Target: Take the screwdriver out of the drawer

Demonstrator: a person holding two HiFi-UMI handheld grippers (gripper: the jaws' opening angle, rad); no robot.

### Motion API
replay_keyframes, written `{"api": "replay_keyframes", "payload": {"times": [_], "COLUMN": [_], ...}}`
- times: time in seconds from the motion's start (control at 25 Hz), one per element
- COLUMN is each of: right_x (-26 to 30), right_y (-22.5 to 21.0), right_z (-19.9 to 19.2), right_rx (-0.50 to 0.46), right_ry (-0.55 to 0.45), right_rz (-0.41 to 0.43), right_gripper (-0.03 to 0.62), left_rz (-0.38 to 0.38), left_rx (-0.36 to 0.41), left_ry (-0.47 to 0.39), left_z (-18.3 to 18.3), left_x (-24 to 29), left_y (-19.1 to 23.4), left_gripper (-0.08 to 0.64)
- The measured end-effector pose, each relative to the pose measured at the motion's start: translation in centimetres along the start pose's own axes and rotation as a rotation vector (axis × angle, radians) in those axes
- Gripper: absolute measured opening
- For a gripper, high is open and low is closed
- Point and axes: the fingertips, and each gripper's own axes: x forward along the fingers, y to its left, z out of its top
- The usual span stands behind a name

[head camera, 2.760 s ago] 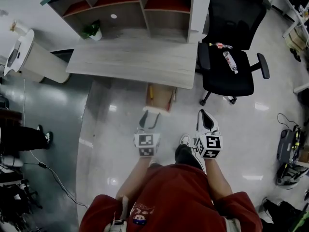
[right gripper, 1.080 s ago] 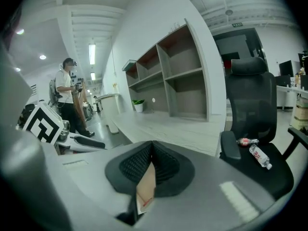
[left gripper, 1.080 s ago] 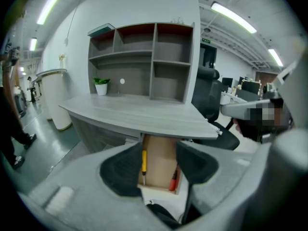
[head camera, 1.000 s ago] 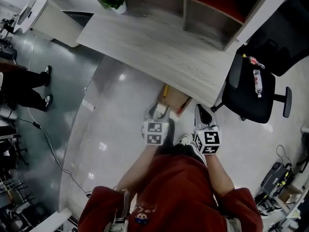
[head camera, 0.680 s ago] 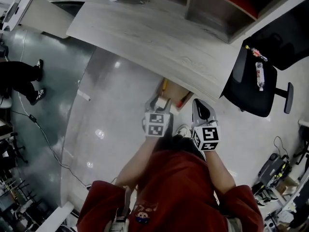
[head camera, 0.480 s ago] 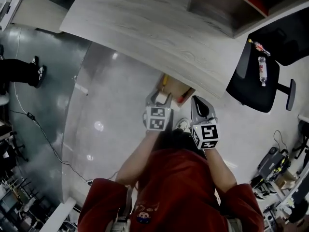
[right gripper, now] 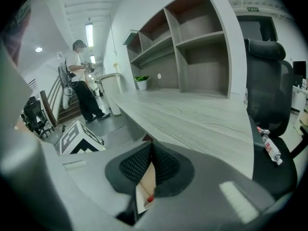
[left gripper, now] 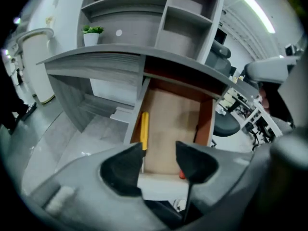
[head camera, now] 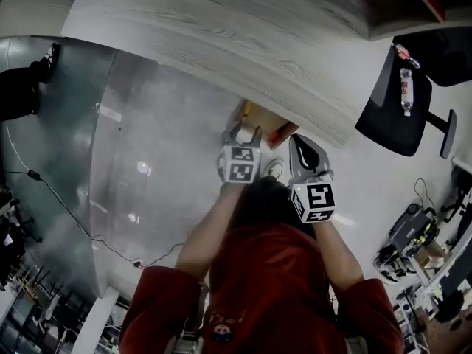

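Below the table [left gripper: 96, 64], the open drawer [left gripper: 173, 124] exposes a yellow screwdriver [left gripper: 144, 128], so the left tongs [left gripper: 159, 154] aim there, spread and empty, while the right tongs [right gripper: 150, 152] stay out of it, closed on nothing.

red long-sleeved top [head camera: 269, 286], grey left hand-held gripper [head camera: 243, 133], grey right hand-held gripper [head camera: 299, 143]

Open wooden drawer [left gripper: 171, 119] pulled out beneath a desk — pale brown floor, reddish side walls. A long yellow tool [left gripper: 144, 128] lies lengthwise against its left wall; a red-ended tool [left gripper: 180, 174] sits front right — which one is the screwdriver is unclear.
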Motion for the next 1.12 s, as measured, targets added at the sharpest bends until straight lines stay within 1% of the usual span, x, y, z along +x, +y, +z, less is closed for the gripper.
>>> {"api": "replay_keyframes", "payload": {"times": [0.32, 0.44, 0.56, 0.64, 0.76, 0.84, 0.96, 1.12], "right_x": [1.3, 1.6, 1.7, 1.9, 2.0, 2.0, 2.0, 2.3], "right_y": [-1.2, -2.1, -2.5, -2.8, -3.2, -3.2, -3.3, -3.3], "right_z": [-2.0, -2.7, -3.3, -3.7, -4.2, -4.5, -4.8, -5.4], "right_rx": [0.015, 0.017, 0.018, 0.022, 0.031, 0.035, 0.037, 0.03], "right_ry": [0.043, 0.056, 0.062, 0.067, 0.076, 0.079, 0.085, 0.085], "right_rz": [-0.011, -0.017, -0.023, -0.026, -0.032, -0.034, -0.033, -0.026], "right_gripper": [0.0, 0.0, 0.0, 0.0, 0.0, 0.002, 0.001, 0.0], "left_rz": [0.031, 0.027, 0.043, 0.069, 0.108, 0.12, 0.122, 0.126], "left_rx": [-0.01, 0.008, 0.003, -0.011, -0.003, -0.004, -0.03, -0.029], "left_ry": [0.046, 0.066, 0.079, 0.086, 0.09, 0.091, 0.108, 0.128], "left_z": [-1.5, -2.0, -2.6, -3.1, -3.5, -3.6, -3.9, -4.3], "left_x": [4.7, 6.6, 7.7, 8.3, 9.2, 9.8, 10.4, 10.8], "left_y": [1.8, 1.6, 1.4, 1.4, 1.1, 1.0, 0.9, 1.1], "left_gripper": [0.215, 0.207, 0.215, 0.244, 0.319, 0.364, 0.368, 0.367]}}
